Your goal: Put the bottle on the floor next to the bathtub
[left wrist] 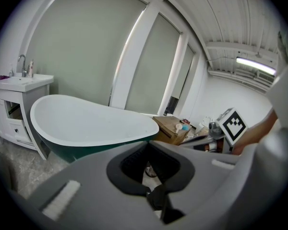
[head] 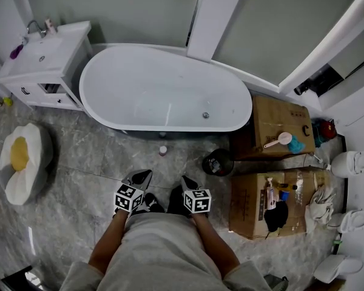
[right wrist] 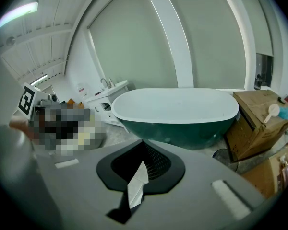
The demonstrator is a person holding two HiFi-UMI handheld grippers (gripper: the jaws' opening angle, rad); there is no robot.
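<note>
- Spotted the bottle on the grey marble floor, at 6 o'clock from the bathtub, just beside its dark base.
- Too tiny in the head view to call upright or tilted, pinkish top though.
- Found the left gripper at 7 o'clock from the bottle, well clear of it, jaws pressed together with nothing between.
- Same deal with the right gripper at 5 o'clock from the bottle: jaws together, nothing pinched, no contact with the bottle.
- Held side by side just in front of the person's lap, marker cubes up.
- Also got a black bin at 3 o'clock from the bottle, near but not touching.
- Noticed two cardboard boxes at 3 to 4 o'clock from the bathtub, odds and ends on top.
- Over at 10 o'clock from the bathtub, a white sink cabinet; at 9 o'clock from the grippers, an egg-shaped cushion on the floor.
</note>
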